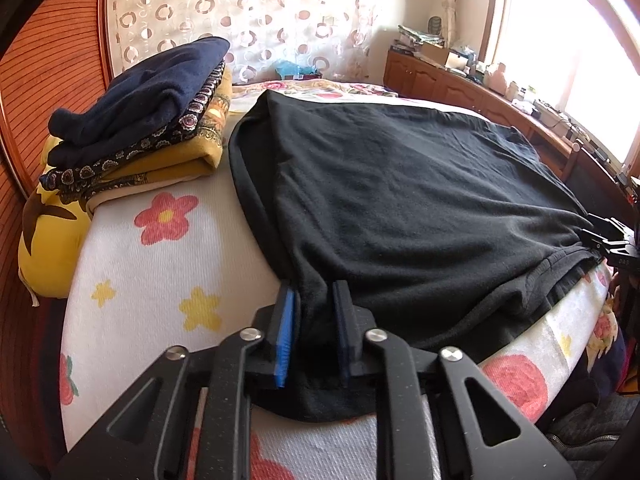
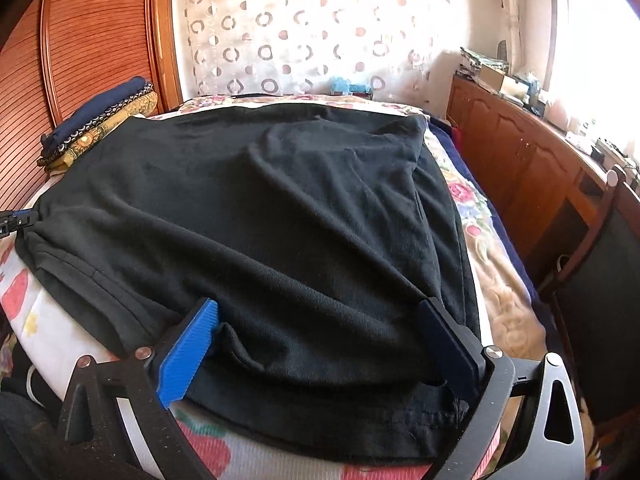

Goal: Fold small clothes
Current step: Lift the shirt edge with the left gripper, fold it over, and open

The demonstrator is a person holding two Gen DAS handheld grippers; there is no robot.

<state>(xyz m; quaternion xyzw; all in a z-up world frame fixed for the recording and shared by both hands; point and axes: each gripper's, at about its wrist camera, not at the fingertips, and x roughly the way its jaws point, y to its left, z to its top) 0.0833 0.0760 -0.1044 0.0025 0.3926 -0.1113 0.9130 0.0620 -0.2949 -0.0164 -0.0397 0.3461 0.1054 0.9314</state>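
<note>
**Inspector A:** Left wrist view first. The left gripper (image 1: 313, 304) sits at lower centre, its pads drawn close together with a pinch of the black garment (image 1: 400, 200) caught between them; I read that as clamped on the near hem. The garment lies spread flat on the bed (image 1: 160, 272), filling the centre and right of the frame. A stack of folded clothes (image 1: 140, 120) rests at upper left, well apart from it. At the far right edge the right gripper (image 1: 612, 240) shows beside the garment's other near corner.

**Inspector B:** Right wrist view. The right gripper (image 2: 320, 312) occupies the bottom of the frame, jaws standing wide apart, blue pad at lower left, dark pad at lower right. The garment (image 2: 260, 200) bunches between them, but neither pad presses the cloth; nothing is gripped. The left gripper (image 2: 16, 220) is just visible at the left edge, touching the garment's corner. A wooden cabinet (image 2: 520, 160) runs along the right.

**Inspector A:** Step in hand?

**Inspector B:** In my judgement, taking hold of the near edge ahead of a first fold. One corner is secured, the other is not.

**Inspector A:** Requirement for the next move?

**Inspector B:** The right gripper should close on its hem, catching all layers. Then both hands would likely lift together and carry the near edge toward the far one, kept level so the fabric does not skew or drag across the bed.
</note>
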